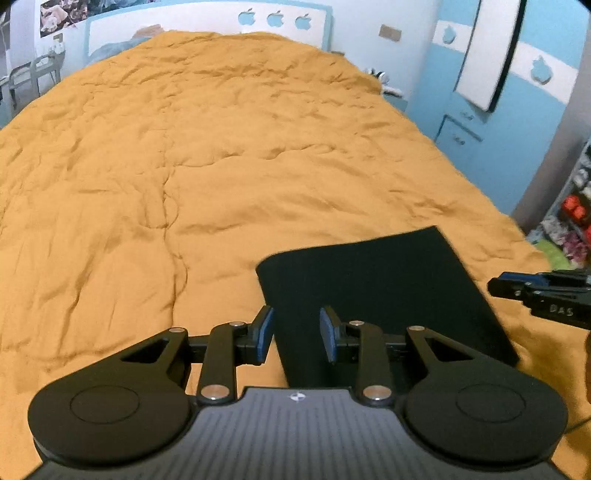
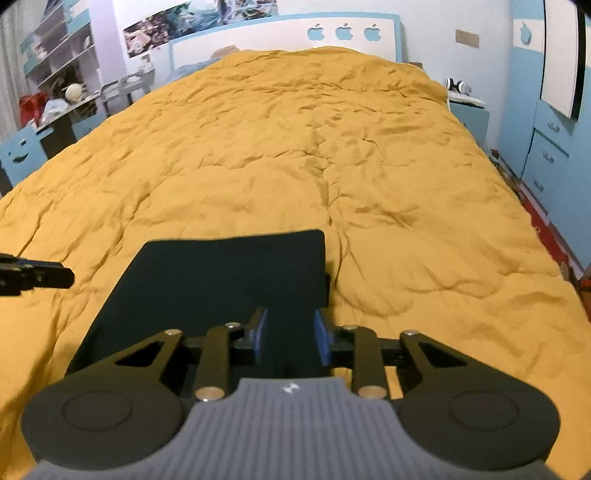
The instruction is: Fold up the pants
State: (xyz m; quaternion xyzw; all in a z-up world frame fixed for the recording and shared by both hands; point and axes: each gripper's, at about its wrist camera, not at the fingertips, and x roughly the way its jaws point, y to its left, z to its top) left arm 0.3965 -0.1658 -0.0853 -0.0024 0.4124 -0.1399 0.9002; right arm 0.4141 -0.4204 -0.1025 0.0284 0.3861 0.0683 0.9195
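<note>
The black pants lie folded into a flat rectangle on the orange bedspread. My left gripper is open and empty, raised over the rectangle's near left edge. My right gripper is open and empty, raised over the pants near their right side. The right gripper also shows at the right edge of the left wrist view. The left gripper shows at the left edge of the right wrist view.
The orange bedspread covers the whole bed up to a blue and white headboard. Blue cabinets stand to the right, and a desk and shelves to the left. A nightstand sits by the bed's far right corner.
</note>
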